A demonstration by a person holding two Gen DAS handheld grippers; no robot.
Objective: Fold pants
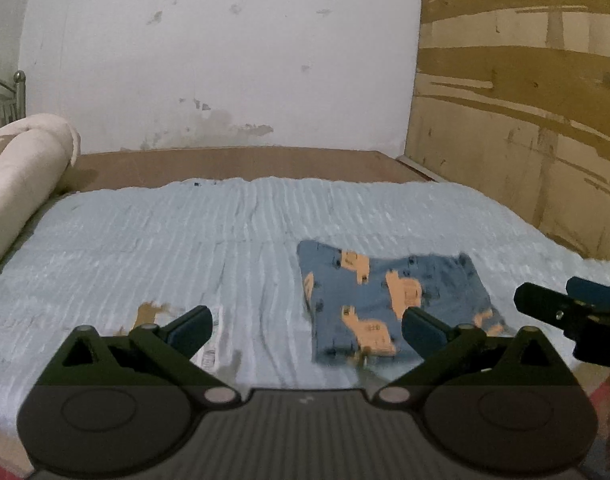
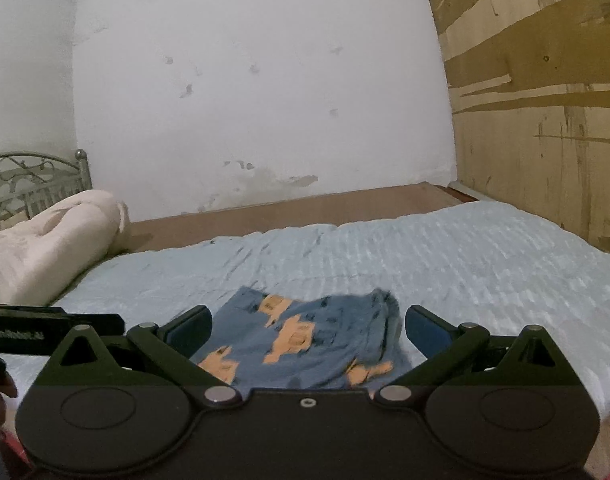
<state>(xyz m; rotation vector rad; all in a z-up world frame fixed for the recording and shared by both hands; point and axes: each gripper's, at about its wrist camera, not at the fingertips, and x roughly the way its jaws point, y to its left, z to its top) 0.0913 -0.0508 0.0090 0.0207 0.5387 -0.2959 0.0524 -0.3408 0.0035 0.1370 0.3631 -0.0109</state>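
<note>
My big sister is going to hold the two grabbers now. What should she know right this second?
Left gripper: open, holding nothing, hanging over the light blue bedspread, just left of the pants.
Right gripper: open, holding nothing, right above the pants.
Pants: blue with orange animal shapes, lying on the bedspread as a small squarish bundle.
Done: the pants look folded already.
Left: maybe only smoothing the far right corner, which looks a bit rumpled. The picture is blurry there, so check first.
</note>
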